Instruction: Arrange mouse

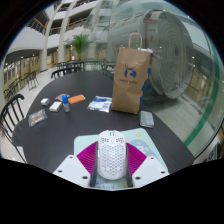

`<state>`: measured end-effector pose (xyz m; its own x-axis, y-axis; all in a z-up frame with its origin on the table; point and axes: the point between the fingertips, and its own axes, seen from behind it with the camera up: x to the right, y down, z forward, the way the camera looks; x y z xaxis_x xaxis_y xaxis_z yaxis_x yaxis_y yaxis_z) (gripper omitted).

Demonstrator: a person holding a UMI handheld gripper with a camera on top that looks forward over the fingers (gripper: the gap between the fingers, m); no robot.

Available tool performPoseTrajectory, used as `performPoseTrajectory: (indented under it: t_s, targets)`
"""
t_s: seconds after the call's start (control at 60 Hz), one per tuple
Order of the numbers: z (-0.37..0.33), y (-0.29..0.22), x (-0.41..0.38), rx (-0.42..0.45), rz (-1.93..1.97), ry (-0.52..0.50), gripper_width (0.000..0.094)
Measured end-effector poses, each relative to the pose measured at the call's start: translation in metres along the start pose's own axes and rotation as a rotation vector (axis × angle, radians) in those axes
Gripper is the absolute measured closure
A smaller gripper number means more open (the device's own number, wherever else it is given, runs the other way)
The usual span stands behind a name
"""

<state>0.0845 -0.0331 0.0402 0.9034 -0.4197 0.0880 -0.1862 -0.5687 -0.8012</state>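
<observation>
1. 2 fingers of the hand-held gripper (110, 168) pinch a white perforated mouse (110, 155); the magenta pads (88, 158) press on both of its sides, no gap visible. Mouse sits between the fingers, raised above the near edge of the dark tabletop (90, 125).

2. Judgement: step in hand is carrying the mouse to its spot. To do it well, keep the grip level, lower until the base meets the tabletop flat, then spread the fingers evenly so the shell does not twist or skid.

3. Bare dark surface lies just ahead of the fingers; likely the simplest set-down zone.

4. Beyond the fingers, right of centre: brown paper bag (131, 80), upright. Flat grey item (147, 118) lies near its base, identity unclear.

5. Beyond, straight ahead: printed sheet or packet (100, 103), lying flat.

6. Far ahead to the left: orange object (76, 98), small white pieces (46, 101), a clear packet (38, 117).

7. Chairs (12, 112) at the tabletop's left side.

8. Obstruction check: nothing stands between the fingers and the near surface. The bag would crowd a placement further right.
</observation>
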Motion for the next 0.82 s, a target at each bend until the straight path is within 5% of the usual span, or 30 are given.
performPoseTrajectory:
  t_s: [0.15,0.183,0.267,0.367,0.817]
  targets:
    - [0.026,0.051,0.02,-0.094,-0.038,-0.038,0.0519]
    - [0.027,0.046,0.019,-0.058,-0.046,-0.047,0.0486]
    - [0.028,0.049,0.023,-0.068,-0.02,-0.038,0.0375]
    - [0.008,0.056,0.03,-0.097,-0.007,0.001,0.0069]
    - [-0.168,0.072,0.01,0.048,0.043,0.056,0.0087]
